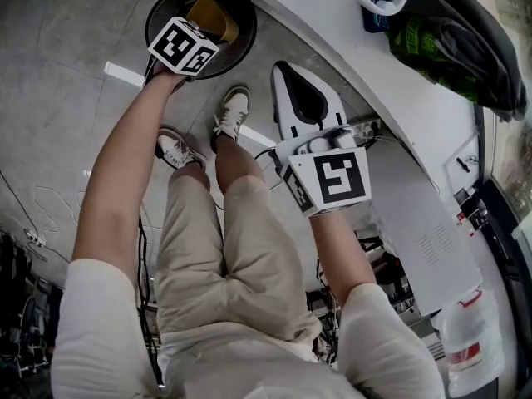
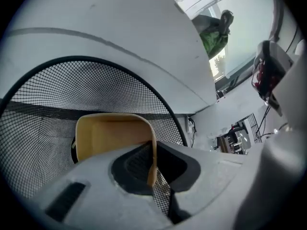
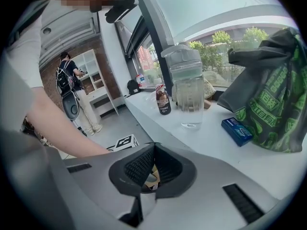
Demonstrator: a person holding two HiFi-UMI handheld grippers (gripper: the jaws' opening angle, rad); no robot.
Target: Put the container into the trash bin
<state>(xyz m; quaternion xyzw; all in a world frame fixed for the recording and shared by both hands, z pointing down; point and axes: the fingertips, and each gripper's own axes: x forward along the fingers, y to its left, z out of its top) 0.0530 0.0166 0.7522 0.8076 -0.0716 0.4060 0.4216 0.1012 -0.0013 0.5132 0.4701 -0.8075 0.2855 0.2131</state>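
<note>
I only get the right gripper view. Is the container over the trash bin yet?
Observer: Yes. In the head view the container hangs over the bin, at its mouth.
Operator: Is it gripped?
Observer: Yes. The left gripper view shows the left hand-held gripper shut on its side wall.
Operator: Where does the bin stand?
Observer: On the floor, just ahead of the person's shoes.
</note>
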